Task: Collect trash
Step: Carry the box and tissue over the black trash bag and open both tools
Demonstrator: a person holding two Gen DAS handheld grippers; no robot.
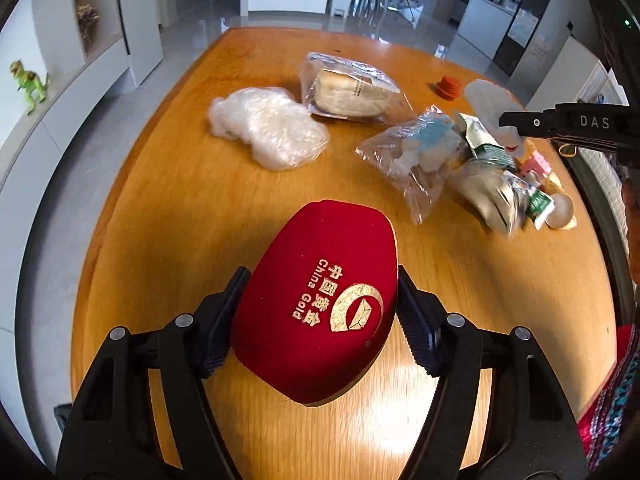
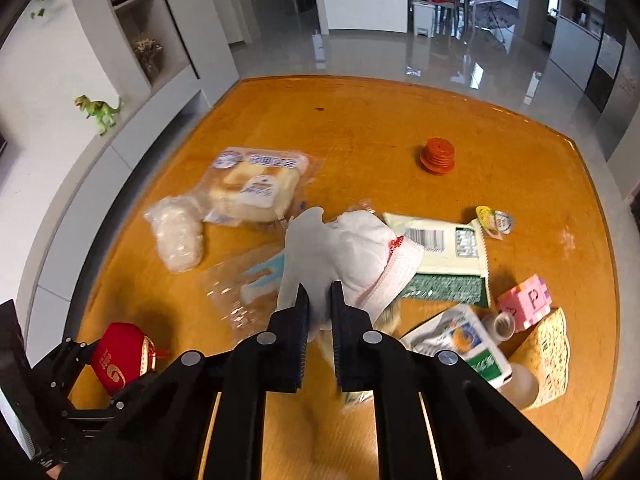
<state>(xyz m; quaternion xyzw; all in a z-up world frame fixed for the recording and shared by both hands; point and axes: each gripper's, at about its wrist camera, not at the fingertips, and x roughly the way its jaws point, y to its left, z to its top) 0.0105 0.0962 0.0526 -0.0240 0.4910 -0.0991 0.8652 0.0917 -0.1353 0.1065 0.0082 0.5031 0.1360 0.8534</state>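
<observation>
My left gripper (image 1: 320, 316) is shut on a red velvet "China Gold" box (image 1: 320, 304) and holds it over the wooden table (image 1: 180, 220). The box also shows in the right wrist view (image 2: 118, 356). My right gripper (image 2: 320, 300) is shut on a white cloth glove (image 2: 340, 252), lifted above a pile of wrappers. From the left wrist view that gripper (image 1: 560, 124) reaches in from the right with the glove (image 1: 492, 96).
On the table lie a bagged bread (image 2: 252, 188), a white plastic wad (image 2: 178, 236), a clear bag with blue contents (image 1: 416, 152), a green-white packet (image 2: 448, 256), a pink block (image 2: 524, 300), an orange cap (image 2: 438, 156), small cups and sachets.
</observation>
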